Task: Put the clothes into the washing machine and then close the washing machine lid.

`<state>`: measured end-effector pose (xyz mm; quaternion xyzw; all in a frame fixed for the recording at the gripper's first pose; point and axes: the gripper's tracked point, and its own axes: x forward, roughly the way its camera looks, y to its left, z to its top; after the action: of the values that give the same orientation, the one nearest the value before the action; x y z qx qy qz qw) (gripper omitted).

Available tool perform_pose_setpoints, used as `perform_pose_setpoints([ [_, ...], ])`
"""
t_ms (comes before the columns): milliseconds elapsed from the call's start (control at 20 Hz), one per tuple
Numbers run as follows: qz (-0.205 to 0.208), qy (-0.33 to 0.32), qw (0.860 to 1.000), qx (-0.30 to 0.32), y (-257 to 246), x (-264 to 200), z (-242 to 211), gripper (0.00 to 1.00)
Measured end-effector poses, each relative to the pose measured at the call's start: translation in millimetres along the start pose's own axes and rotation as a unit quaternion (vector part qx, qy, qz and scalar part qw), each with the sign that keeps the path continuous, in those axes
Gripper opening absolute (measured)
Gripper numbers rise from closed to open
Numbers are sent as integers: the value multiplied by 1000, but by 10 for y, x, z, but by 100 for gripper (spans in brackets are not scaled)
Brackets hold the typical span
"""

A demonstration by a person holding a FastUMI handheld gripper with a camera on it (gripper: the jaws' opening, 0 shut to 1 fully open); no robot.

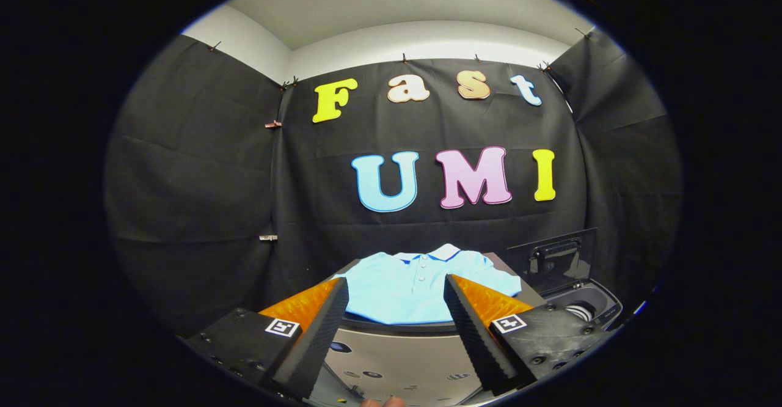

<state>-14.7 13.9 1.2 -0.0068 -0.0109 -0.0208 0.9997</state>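
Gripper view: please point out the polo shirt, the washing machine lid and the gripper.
Light blue polo shirt [403, 291]: gripper view, on its chest below the buttons.
Washing machine lid [553, 260]: gripper view, on the raised lid's inner face.
Gripper [396, 291]: gripper view, midway between its open fingertips.

Your gripper [396, 288] is held level and facing forward, its two ridged fingers [317, 327] spread wide apart with nothing clamped between them. Your fingertips [382, 401] show just below, between the finger bases.
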Motion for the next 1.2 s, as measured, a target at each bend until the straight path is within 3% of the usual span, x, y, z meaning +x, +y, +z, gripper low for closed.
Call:
perform_pose_setpoints([
  [1200,-24,9,1000,-14,-41,33,-116,98],
])
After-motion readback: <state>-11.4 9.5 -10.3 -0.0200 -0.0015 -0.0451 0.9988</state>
